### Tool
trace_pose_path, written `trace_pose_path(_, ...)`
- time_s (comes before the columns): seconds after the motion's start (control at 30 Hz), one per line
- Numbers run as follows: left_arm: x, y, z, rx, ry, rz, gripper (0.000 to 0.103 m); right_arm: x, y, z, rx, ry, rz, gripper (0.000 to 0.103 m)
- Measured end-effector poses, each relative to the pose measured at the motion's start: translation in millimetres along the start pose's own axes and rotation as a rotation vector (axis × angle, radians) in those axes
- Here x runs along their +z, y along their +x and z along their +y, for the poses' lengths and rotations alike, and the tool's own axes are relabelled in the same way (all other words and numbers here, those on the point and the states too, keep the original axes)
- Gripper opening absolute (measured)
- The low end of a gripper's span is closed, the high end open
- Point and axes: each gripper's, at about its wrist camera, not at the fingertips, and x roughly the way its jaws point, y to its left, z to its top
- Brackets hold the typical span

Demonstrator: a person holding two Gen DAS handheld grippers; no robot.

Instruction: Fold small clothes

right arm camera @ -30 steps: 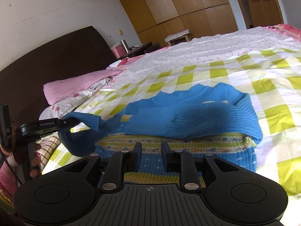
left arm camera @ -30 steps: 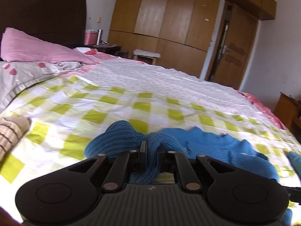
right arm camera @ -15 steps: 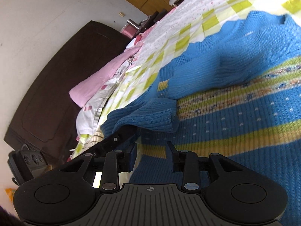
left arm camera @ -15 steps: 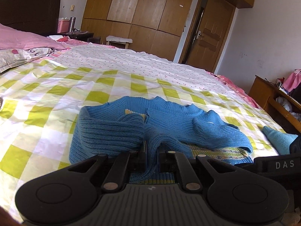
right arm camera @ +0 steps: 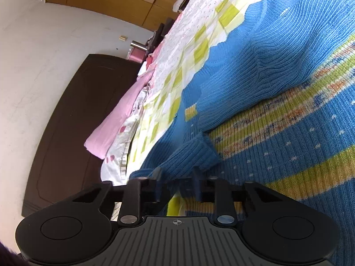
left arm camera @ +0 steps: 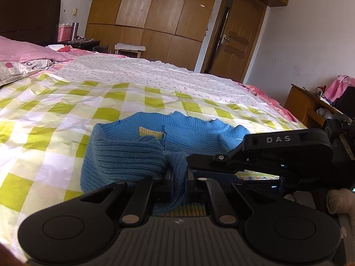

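A small blue knit sweater (left arm camera: 142, 153) with yellow and patterned stripes lies on the checked bedsheet (left arm camera: 55, 110). Its sleeves are folded across the front. My left gripper (left arm camera: 179, 177) is shut on the cuff of the sleeve, which hangs down between the jaws. My right gripper (right arm camera: 177, 177) is open, its fingers either side of the same blue cuff (right arm camera: 190, 155), low over the striped body (right arm camera: 288, 146). The right gripper's body also shows in the left wrist view (left arm camera: 277, 155), crossing from the right just above the sweater.
Pink pillows (left arm camera: 26, 51) lie at the bed's head on the left, by a dark headboard (right arm camera: 73, 115). A wooden wardrobe (left arm camera: 155, 17) and door (left arm camera: 235, 44) stand beyond the bed. A wooden cabinet (left arm camera: 310, 106) stands to the right.
My left gripper has carried the sleeve across over the sweater's body. My right gripper has tilted down, opened wider and closed in on the cuff beside the left gripper.
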Motion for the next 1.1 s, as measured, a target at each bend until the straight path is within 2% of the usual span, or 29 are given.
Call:
trace_pose_path(0.13,-1,1,-2,-0.005,0.012,-0.004,0.016,7,-7,-3,-0.033,0.003,-0.037,0.005)
trace_pose_path(0.23,-2,3,-5,-0.008,0.024,0.001,0.016,11,-19,-4,-0.039,-0.017,-0.079,0.002)
trace_pose_path(0.47,-4,8,-7,-0.004,0.033,0.008,0.016,20,-46,-6,-0.083,-0.086,-0.133,0.002)
trace_pose_path(0.53,-4,8,-7,-0.001,0.033,0.008,0.016,25,-50,-7,-0.109,-0.117,-0.13,0.007)
trace_pose_path(0.6,-4,7,-5,0.007,0.026,0.005,0.016,29,-50,-4,-0.153,-0.163,-0.127,0.007)
trace_pose_path(0.67,-3,5,2,0.019,-0.006,-0.002,0.016,32,-46,5,-0.197,-0.266,-0.125,0.007)
trace_pose_path(0.77,1,0,20,0.075,-0.056,-0.027,0.016,27,-28,28,-0.329,-0.525,-0.119,0.014)
trace_pose_path(0.83,4,-5,34,0.111,-0.095,-0.048,0.016,19,-8,39,-0.387,-0.684,-0.093,0.029)
trace_pose_path(0.97,10,-14,64,0.169,-0.184,-0.09,0.016,-7,35,58,-0.452,-0.973,-0.028,0.03)
trace_pose_path(1.1,13,-18,81,0.195,-0.222,-0.116,0.016,-26,75,67,-0.505,-1.184,0.007,0.04)
